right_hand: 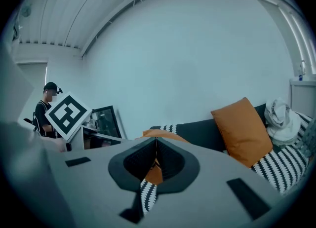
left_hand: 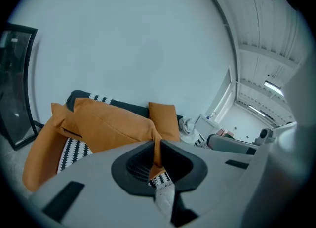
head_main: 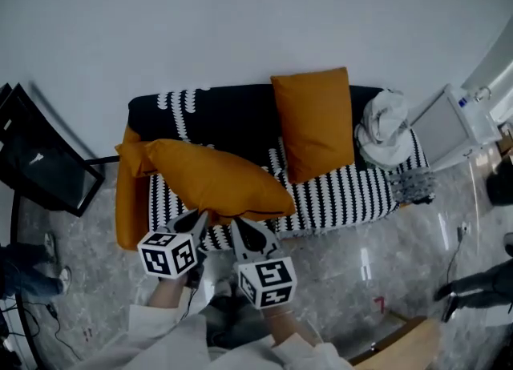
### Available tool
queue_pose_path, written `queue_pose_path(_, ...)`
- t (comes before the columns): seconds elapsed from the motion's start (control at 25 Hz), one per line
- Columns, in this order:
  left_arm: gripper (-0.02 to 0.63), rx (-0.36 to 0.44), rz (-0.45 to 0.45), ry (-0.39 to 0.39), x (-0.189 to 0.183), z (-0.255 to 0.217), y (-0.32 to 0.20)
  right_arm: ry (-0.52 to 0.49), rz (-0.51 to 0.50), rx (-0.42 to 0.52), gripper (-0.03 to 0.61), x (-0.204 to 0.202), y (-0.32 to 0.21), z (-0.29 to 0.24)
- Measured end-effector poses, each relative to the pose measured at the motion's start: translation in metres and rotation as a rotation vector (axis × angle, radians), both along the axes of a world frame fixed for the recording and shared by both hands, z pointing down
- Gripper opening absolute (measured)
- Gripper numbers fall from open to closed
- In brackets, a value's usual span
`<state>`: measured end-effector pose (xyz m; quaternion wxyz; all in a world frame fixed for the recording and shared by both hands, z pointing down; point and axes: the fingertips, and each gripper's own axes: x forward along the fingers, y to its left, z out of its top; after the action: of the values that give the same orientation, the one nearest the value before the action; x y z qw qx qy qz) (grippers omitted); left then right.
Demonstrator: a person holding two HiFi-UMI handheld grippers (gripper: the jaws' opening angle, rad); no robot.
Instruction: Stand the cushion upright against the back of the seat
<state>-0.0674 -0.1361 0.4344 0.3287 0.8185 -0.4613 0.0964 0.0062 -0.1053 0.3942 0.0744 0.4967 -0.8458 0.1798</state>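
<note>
The plump orange fabric cushion hangs over the front left part of the sofa seat, tilted and lying long-ways, not upright and not against the backrest. It is gripped along its near edge. Whether its far end touches the sofa cannot be told.

The left gripper has its jaws clamped together on a thin fold of the cushion's edge, as the left gripper view shows, with orange fabric running out from between the pads. The right gripper is just beside it on the same edge. Its jaws are likewise pinched on orange cloth in the right gripper view. Each gripper carries its marker cube, close to the person's white sleeves.

The black-and-white striped seat cover lies under the cushion, and the dark sofa backrest is behind. A second orange square cushion stands against the backrest, right of the held one and apart from it. A white crumpled cloth bundle sits at the sofa's right end. An orange padded piece hangs down the sofa's left end.

A black framed panel leans near the wall on the left. A white box-like unit stands on the right. The floor is grey marbled tile.
</note>
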Motion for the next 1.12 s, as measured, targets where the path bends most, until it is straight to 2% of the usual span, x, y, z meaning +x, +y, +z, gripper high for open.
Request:
queue_pose_path(0.12, 0.040, 0.030, 0.010, -0.002, -0.002, -0.016, -0.013, -0.001, 0.013, 0.042, 0.012, -0.003, -0.008, -0.018)
queue_pose_path(0.2, 0.040, 0.022, 0.003, 0.003, -0.002, -0.022, -0.016, -0.006, 0.023, 0.057, 0.012, -0.004, -0.010, -0.026)
queue_pose_path(0.32, 0.040, 0.009, 0.001, 0.025, 0.001, -0.029, -0.020, -0.014, 0.035, 0.071, 0.012, -0.008, -0.012, -0.035)
queue_pose_path(0.48, 0.040, 0.034, 0.003, 0.059, 0.005, -0.045, -0.029, -0.030, 0.042, 0.087, 0.012, -0.013, -0.017, -0.044)
queue_pose_path(0.76, 0.040, 0.099, -0.001, 0.123, 0.012, -0.073, -0.051, -0.036, 0.068, 0.104, 0.012, -0.004, -0.034, -0.054)
queue_pose_path(1.12, 0.040, 0.139, -0.009, 0.187, 0.027, -0.089, -0.092, -0.040, 0.064, 0.127, 0.012, 0.011, -0.080, -0.065)
